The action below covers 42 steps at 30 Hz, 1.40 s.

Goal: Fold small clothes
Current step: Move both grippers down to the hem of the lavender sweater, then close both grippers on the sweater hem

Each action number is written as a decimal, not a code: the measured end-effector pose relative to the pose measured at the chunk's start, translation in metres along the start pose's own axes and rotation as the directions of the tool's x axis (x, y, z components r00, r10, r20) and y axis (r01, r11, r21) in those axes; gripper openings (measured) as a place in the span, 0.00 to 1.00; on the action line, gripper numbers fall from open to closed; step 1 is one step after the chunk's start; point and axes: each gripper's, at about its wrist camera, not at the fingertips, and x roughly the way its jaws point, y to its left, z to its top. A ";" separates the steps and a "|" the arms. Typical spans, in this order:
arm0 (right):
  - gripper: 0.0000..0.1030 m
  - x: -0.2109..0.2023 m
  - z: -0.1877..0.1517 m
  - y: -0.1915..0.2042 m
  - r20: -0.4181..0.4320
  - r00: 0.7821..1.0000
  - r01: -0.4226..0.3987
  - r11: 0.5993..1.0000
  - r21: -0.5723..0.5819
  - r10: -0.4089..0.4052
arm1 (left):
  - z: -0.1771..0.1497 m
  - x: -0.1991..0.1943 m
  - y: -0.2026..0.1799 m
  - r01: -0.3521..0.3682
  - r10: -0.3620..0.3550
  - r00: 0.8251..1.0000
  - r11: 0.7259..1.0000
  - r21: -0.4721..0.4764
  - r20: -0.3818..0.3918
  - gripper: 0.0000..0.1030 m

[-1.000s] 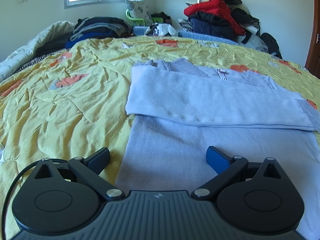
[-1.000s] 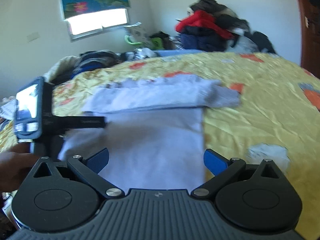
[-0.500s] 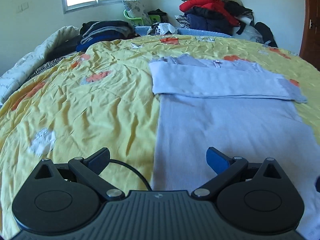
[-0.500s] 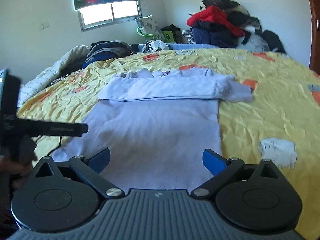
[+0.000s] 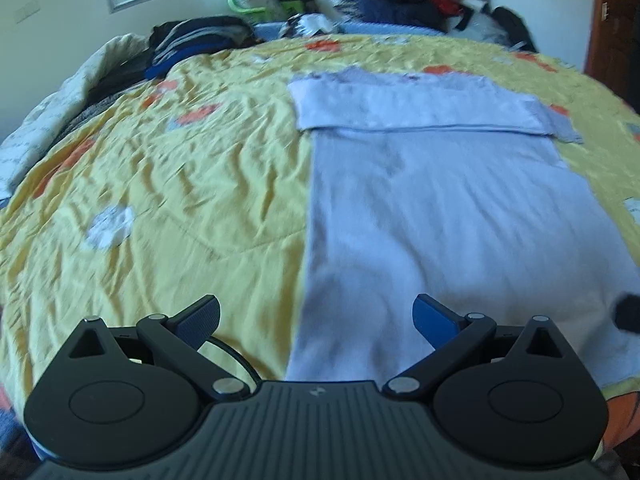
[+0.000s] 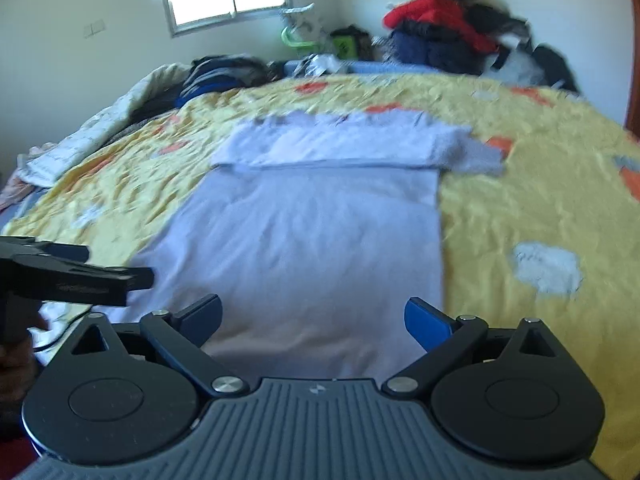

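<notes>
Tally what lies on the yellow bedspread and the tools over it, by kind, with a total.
Light blue garment, sleeves folded across its top: 1
Yellow bedspread: 1
Tools, both open and holding nothing: 2 (left tool, right tool)
Total: 4
The heaps of clothes at the far end are too jumbled to count.

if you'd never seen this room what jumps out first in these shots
A pale lavender knit garment lies flat mid-bed, sleeves folded across its top, on a crumpled yellow bedspread with orange patches. Behind, a heap of red and dark clothes fills the far corner. Both open grippers hover at its hem.
</notes>
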 end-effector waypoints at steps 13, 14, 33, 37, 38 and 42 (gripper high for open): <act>0.82 -0.027 -0.023 -0.052 -0.054 0.998 -0.006 0.985 0.172 0.015 | -0.019 -0.021 0.034 0.161 -0.161 0.987 0.987 0.018 -0.016 1.00; 0.79 -0.026 -0.027 -0.053 -0.066 0.998 -0.006 0.985 0.172 0.018 | -0.023 -0.023 0.035 0.166 -0.165 0.986 0.986 0.036 -0.021 1.00; 0.53 -0.030 -0.046 -0.095 -0.112 0.975 -0.153 0.946 0.287 0.192 | -0.043 -0.008 0.057 0.508 -0.506 0.857 0.862 -0.011 -0.098 1.00; 0.51 -0.024 -0.050 -0.108 -0.081 0.950 -0.253 0.894 0.368 0.302 | -0.040 -0.003 0.059 0.546 -0.548 0.832 0.836 -0.047 -0.083 0.99; 0.50 -0.022 -0.052 -0.113 -0.065 0.941 -0.279 0.871 0.404 0.332 | -0.039 -0.002 0.060 0.557 -0.561 0.825 0.828 -0.066 -0.072 0.99; 0.30 -0.012 -0.061 -0.129 -0.022 0.916 -0.333 0.786 0.521 0.402 | -0.039 -0.001 0.064 0.569 -0.575 0.817 0.816 -0.101 -0.046 0.86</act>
